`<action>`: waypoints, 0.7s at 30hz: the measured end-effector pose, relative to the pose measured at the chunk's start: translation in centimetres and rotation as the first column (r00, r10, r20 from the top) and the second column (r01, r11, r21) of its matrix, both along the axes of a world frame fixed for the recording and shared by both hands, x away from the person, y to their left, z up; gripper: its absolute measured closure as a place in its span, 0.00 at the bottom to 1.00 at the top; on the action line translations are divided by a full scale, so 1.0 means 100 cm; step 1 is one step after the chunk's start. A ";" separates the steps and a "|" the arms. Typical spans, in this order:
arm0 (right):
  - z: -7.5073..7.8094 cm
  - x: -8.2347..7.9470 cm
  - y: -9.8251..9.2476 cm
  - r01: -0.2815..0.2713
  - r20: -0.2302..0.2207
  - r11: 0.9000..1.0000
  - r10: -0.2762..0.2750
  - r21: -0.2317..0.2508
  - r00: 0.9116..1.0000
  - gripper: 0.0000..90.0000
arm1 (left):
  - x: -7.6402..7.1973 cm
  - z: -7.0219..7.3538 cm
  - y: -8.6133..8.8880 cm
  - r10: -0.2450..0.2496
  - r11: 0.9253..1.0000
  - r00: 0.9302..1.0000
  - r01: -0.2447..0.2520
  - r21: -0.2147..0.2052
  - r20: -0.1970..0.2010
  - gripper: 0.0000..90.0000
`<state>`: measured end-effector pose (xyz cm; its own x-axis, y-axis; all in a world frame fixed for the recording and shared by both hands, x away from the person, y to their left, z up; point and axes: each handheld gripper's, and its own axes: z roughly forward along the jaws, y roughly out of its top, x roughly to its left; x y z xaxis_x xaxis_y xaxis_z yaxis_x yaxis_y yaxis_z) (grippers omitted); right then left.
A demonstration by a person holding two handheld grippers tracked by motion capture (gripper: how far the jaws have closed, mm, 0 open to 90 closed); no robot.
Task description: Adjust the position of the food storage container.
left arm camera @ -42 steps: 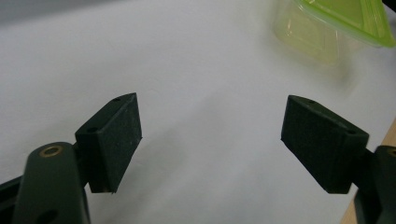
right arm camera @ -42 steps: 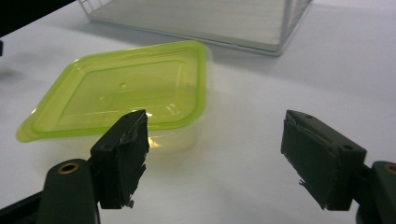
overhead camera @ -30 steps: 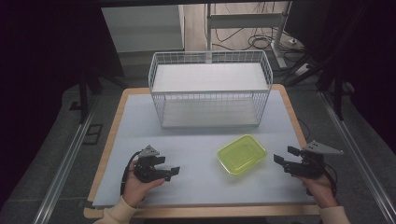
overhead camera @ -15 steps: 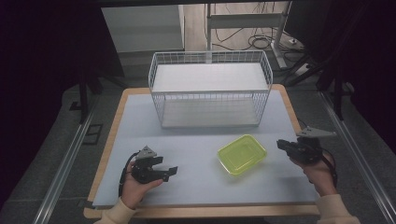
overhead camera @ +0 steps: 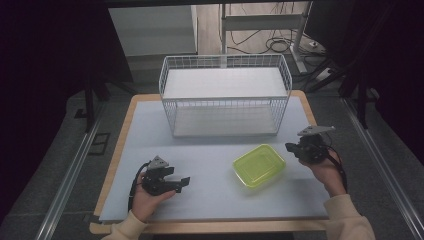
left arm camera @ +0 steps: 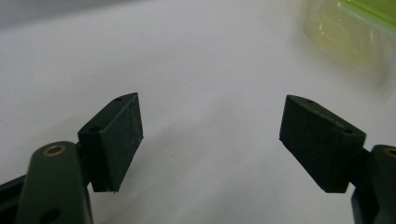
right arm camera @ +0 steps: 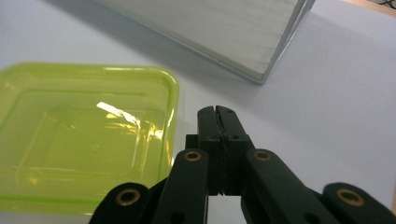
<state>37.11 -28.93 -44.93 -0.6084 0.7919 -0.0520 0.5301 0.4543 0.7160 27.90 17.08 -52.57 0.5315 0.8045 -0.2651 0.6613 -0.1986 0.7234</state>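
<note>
High view: your left gripper (overhead camera: 184,181) rests low on the pale table mat (overhead camera: 220,200), near its front left, held in your left hand (overhead camera: 145,197). Your right gripper (overhead camera: 291,148) sits at the right side of the mat, held in your right hand (overhead camera: 325,170), with its grey three-cornered plate on top. The yellow-green plastic container (overhead camera: 259,165) lies open side up on the mat between the two grippers, much nearer your right one and apart from both. Behind it stands the white wire basket (overhead camera: 225,95), resting on the mat. No brand, label or writing can be read on anything here.

Left gripper view: your jaws stand wide apart with nothing between the pads (left arm camera: 119,140), only bare mat. A blurred corner of the container (left arm camera: 350,28) shows at the upper right, well ahead of the jaws.

Right gripper view: your jaws are closed pad against pad, gripping nothing; they have just been closing, with no object between them. The container (right arm camera: 79,135) lies just to the left of the jaw tips, its rim close beside them but not touching. The basket's white base (right arm camera: 224,28) crosses the top of the view. No lettering is visible on the container.
</note>
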 end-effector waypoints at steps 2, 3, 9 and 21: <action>-0.002 0.000 0.000 -0.002 -0.001 1.000 0.002 -0.022 1.000 1.00 | 0.001 -0.002 0.000 -0.002 1.000 1.000 0.002 0.014 -0.005 0.23; -0.004 0.001 0.001 -0.004 -0.005 1.000 0.004 -0.027 1.000 1.00 | 0.001 -0.002 0.000 -0.001 1.000 1.000 0.001 0.018 -0.005 0.23; -0.018 0.008 0.007 -0.028 -0.051 0.997 0.025 -0.065 0.998 1.00 | -0.002 -0.003 -0.002 0.007 1.000 1.000 -0.007 0.018 -0.005 0.23; -0.028 0.012 0.022 -0.052 -0.072 0.989 0.042 -0.140 0.997 1.00 | -0.004 -0.006 0.000 -0.001 1.000 1.000 0.001 0.022 -0.009 0.24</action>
<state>38.33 -26.78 -47.77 -0.6510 0.7498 -0.1183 0.5513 0.5741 0.6053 27.47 17.13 -53.17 0.5303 0.8095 -0.2520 0.6674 -0.2153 0.7129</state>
